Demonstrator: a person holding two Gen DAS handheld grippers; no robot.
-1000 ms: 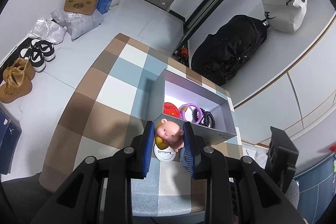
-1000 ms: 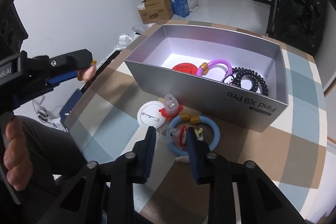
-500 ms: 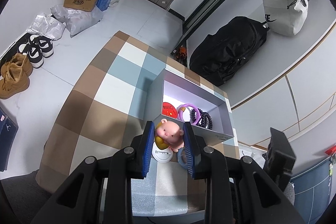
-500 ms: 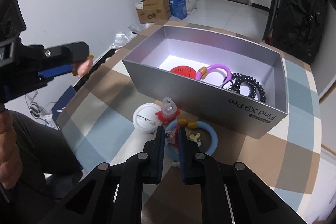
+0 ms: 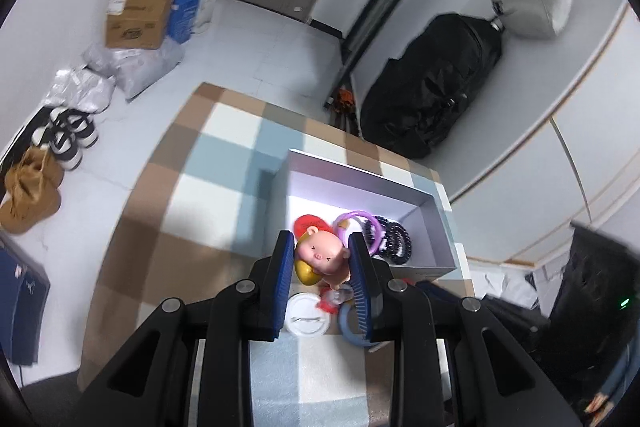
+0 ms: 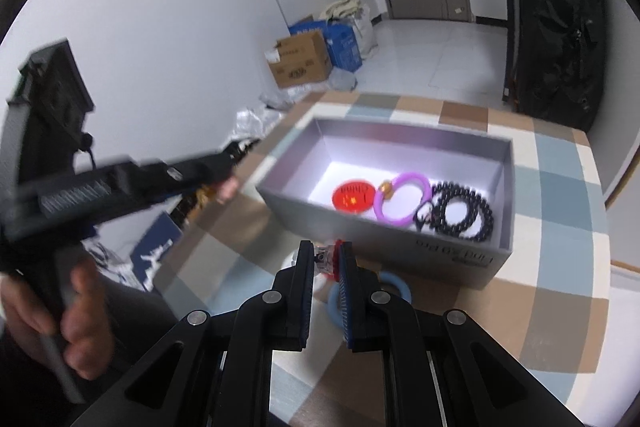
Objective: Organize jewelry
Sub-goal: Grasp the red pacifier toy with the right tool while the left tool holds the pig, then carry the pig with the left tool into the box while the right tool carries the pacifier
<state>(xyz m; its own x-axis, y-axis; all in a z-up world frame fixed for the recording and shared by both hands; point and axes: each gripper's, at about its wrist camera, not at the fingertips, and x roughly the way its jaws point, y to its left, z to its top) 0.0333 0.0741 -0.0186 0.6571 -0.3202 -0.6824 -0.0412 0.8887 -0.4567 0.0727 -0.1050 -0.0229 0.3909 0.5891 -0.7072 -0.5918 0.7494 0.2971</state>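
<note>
My left gripper (image 5: 320,251) is shut on a pink pig figure (image 5: 322,254) and holds it in the air over the near edge of the grey box (image 5: 436,203). The box (image 6: 472,267) holds a red badge (image 6: 354,195), a purple ring (image 6: 402,197) and black bead bracelets (image 6: 464,211). My right gripper (image 6: 326,257) is shut on a small red and clear trinket (image 6: 328,259), lifted just in front of the box. A blue ring (image 6: 394,285) and a white badge (image 5: 308,315) lie on the checked tablecloth (image 5: 200,211).
The left gripper (image 6: 120,183) and the hand holding it show at the left of the right wrist view. Beyond the table are cardboard boxes (image 5: 138,19), shoes (image 5: 68,133) and a black bag (image 5: 432,87) on the floor.
My right gripper closed on the red trinket and lifted it toward the box. My left gripper carried the pig forward over the box edge.
</note>
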